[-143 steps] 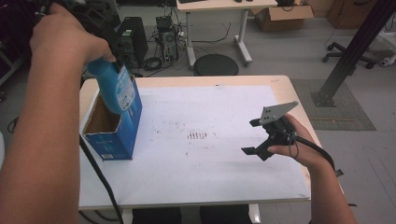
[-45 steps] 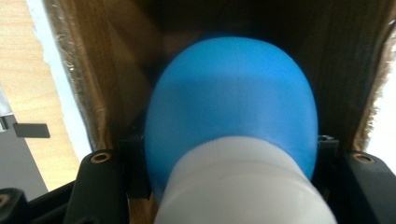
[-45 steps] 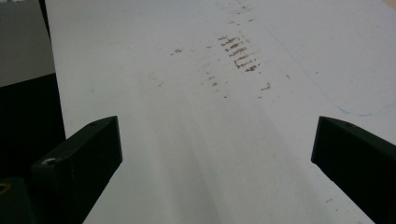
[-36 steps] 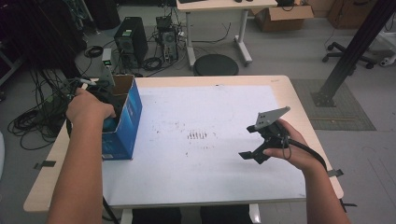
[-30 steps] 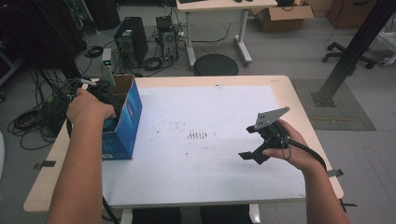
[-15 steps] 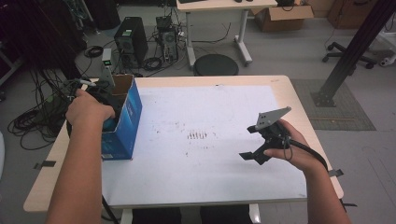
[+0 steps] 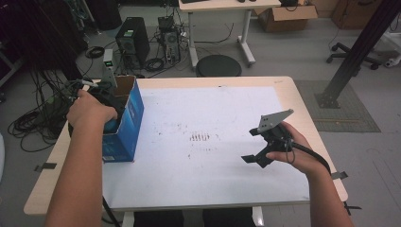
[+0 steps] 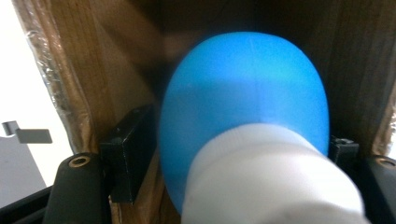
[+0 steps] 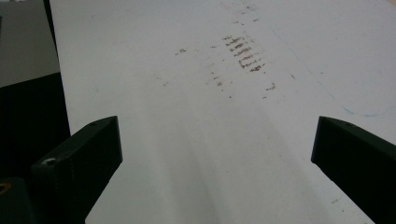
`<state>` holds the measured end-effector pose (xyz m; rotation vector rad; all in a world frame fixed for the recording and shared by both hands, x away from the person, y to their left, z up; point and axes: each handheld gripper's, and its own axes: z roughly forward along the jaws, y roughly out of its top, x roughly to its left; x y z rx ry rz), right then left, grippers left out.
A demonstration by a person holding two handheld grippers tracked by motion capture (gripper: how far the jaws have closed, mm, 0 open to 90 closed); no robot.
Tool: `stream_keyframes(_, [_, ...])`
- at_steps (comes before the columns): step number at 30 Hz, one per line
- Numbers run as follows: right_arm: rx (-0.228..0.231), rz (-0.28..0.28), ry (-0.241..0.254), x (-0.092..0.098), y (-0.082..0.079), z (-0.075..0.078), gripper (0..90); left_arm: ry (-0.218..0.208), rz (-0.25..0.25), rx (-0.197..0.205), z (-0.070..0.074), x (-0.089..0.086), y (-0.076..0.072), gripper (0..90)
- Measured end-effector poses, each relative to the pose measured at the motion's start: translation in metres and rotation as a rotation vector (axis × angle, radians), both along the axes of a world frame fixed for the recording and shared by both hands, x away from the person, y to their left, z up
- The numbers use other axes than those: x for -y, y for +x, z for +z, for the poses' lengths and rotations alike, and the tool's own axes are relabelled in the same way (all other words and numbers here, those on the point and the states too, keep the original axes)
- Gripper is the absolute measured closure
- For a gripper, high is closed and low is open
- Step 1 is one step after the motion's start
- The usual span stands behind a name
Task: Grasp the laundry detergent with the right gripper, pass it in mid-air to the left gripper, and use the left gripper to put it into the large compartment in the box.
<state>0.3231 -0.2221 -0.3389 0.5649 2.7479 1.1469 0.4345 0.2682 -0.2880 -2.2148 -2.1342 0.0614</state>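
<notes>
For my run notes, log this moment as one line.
left gripper: in blue box, jaws just opening around blue bottle | right gripper: jaws open, nothing between, over white sheet

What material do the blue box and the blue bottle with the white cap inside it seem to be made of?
Blue box: likely cardboard, with printed blue outer faces and raw brown fibrous inner walls. Blue bottle: probably plastic, smooth with a soft sheen. Its white cap also looks like plastic, though blurred.
</notes>
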Motion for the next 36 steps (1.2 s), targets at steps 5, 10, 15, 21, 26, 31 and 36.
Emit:
stream_keyframes(5, [0.0,0.002,0.002,0.0,0.0,-0.001,2.0,0.004,0.002,0.016,0.005,0.0,-0.002,28.3])
stream_keyframes(10, [0.003,0.001,0.005,0.0,0.0,0.0,2.0,0.019,0.001,0.03,0.014,0.002,-0.005,27.1])
stream_keyframes(15, [0.006,0.004,0.008,-0.001,0.0,0.002,2.0,0.016,-0.001,0.047,0.023,0.003,-0.008,22.9])
stream_keyframes(21, [0.012,0.013,0.01,-0.004,-0.001,0.005,2.0,0.02,0.001,0.062,0.033,0.003,-0.012,20.2])
stream_keyframes(26, [0.02,0.015,0.009,-0.006,-0.002,0.008,2.0,0.013,-0.007,0.072,0.04,0.004,-0.015,16.8])
stream_keyframes(31, [0.026,0.018,0.012,-0.006,-0.004,0.012,2.0,0.006,-0.03,0.086,0.05,0.008,-0.019,12.1])
stream_keyframes(36, [0.032,0.017,0.012,-0.006,-0.005,0.016,2.0,0.015,-0.06,0.102,0.061,0.015,-0.022,7.6])
